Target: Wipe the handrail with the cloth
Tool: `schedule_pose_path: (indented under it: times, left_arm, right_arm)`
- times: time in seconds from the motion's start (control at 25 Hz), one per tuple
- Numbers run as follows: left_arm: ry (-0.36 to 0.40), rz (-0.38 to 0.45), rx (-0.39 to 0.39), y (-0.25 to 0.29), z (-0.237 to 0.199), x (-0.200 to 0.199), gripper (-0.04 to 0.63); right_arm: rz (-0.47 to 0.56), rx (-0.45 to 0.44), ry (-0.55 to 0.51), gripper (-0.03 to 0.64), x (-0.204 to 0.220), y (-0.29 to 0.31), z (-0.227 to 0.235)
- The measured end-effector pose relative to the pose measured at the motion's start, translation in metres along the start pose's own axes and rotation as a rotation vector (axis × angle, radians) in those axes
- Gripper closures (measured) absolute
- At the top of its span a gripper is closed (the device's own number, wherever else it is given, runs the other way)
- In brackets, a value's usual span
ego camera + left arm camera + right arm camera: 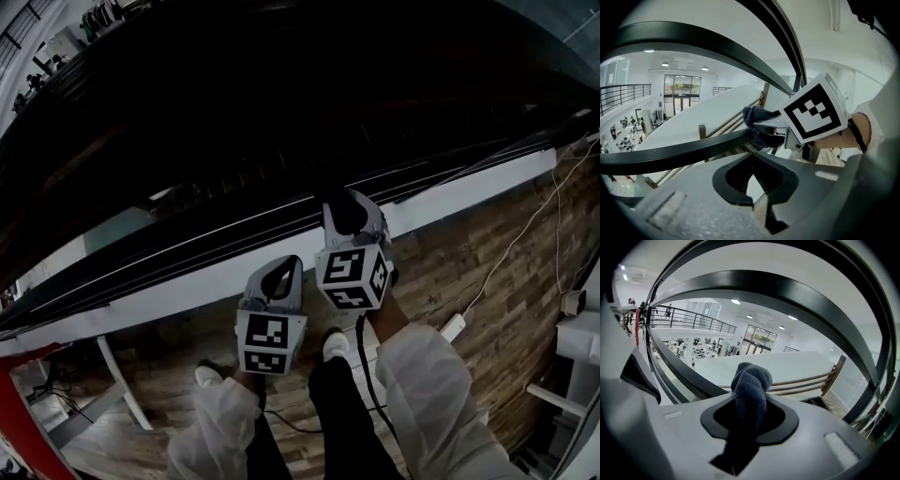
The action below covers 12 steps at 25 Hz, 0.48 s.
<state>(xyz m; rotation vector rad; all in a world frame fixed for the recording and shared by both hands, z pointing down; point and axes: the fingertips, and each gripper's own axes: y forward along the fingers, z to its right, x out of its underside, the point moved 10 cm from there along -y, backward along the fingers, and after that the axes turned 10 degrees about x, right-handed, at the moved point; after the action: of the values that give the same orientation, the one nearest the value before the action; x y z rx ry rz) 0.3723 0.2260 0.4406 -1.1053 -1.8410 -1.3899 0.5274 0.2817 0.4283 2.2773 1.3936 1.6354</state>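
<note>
Between right gripper's [749, 420] fingers [697, 456], dark cloth [751, 380]

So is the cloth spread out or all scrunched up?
Scrunched up. The dark cloth sticks out as a rolled wad, pinched in the right tool, nothing spread flat.

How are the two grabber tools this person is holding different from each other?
The right gripper grips a dark blue cloth; the left gripper is shut on nothing. The right gripper holds the cloth at the black handrail; the left gripper sits back, short of it. Both are grey and carry a marker cube.
</note>
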Motion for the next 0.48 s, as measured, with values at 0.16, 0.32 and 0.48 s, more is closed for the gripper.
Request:
schedule_pose_path:
  times: [0.16,0.32,0.48]
  left_arm:
    - [0.026,-0.004,0.030,0.027,0.023,-0.011,0.594]
    - [0.041,0.001,0.046,0.050,0.041,-0.021,0.593]
    - [0.034,-0.005,0.047,0.067,0.059,-0.025,0.594]
  right_arm:
    - [-0.009,0.020,0.003,0.522,0.018,0.003,0.032]
    - [-0.009,0.043,-0.003,0.522,0.036,0.005,0.062]
    - [-0.018,0.065,-0.019,0.522,0.056,0.008,0.089]
